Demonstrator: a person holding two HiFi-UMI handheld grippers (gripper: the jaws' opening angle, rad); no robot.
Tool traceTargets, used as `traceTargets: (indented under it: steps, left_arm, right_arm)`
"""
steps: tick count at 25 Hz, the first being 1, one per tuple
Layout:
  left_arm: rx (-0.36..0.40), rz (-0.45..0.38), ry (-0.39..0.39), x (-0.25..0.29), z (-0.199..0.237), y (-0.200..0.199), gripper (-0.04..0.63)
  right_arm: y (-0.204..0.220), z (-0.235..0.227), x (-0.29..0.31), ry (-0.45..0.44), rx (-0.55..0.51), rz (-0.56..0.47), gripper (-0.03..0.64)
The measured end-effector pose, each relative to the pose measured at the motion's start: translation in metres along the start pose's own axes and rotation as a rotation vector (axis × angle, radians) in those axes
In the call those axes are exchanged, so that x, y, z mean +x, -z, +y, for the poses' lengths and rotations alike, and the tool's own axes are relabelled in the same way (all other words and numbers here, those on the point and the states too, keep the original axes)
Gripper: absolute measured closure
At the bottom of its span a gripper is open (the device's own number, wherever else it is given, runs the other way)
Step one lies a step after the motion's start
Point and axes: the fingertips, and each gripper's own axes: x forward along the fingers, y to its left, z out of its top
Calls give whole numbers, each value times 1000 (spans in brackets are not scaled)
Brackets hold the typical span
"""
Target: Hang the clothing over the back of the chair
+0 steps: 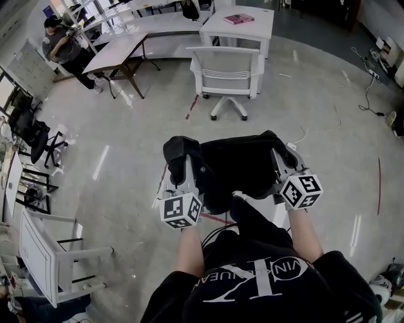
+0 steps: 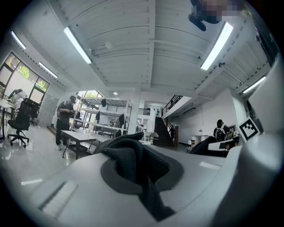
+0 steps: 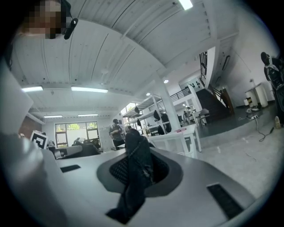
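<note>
A black piece of clothing [image 1: 237, 165] is stretched between my two grippers, in front of the person's chest. My left gripper [image 1: 187, 165] is shut on its left end and my right gripper [image 1: 278, 159] on its right end. In the left gripper view the dark fabric [image 2: 133, 162] bunches up between the shut jaws of the left gripper [image 2: 138, 176]. The right gripper view shows a fold of the cloth [image 3: 135, 170] pinched in the right gripper [image 3: 136, 178]. A white swivel chair [image 1: 227, 74] stands ahead across bare floor, with its back toward me.
Behind the chair stands a white desk [image 1: 252, 28] with a pink book [image 1: 238, 19]. Curved desks [image 1: 129, 45] and a person [image 1: 63, 47] are at the far left. Black office chairs [image 1: 31, 134] and a white frame [image 1: 44, 252] line the left side. Cables [image 1: 369, 94] lie on the floor at right.
</note>
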Motion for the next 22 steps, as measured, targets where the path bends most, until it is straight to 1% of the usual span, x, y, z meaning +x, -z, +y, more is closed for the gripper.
traceTargets:
  steps: [9, 15, 22]
  left_arm:
    - [-24, 26, -5, 52, 20, 5, 572]
    - [-25, 32, 6, 105, 33, 4, 572]
    - [-36, 20, 17, 167, 37, -8, 572]
  right_arm:
    - [-3, -16, 51, -18, -4, 26, 563]
    - [-8, -34, 94, -28, 6, 31, 563]
    - [-28, -59, 139, -33, 27, 20, 563]
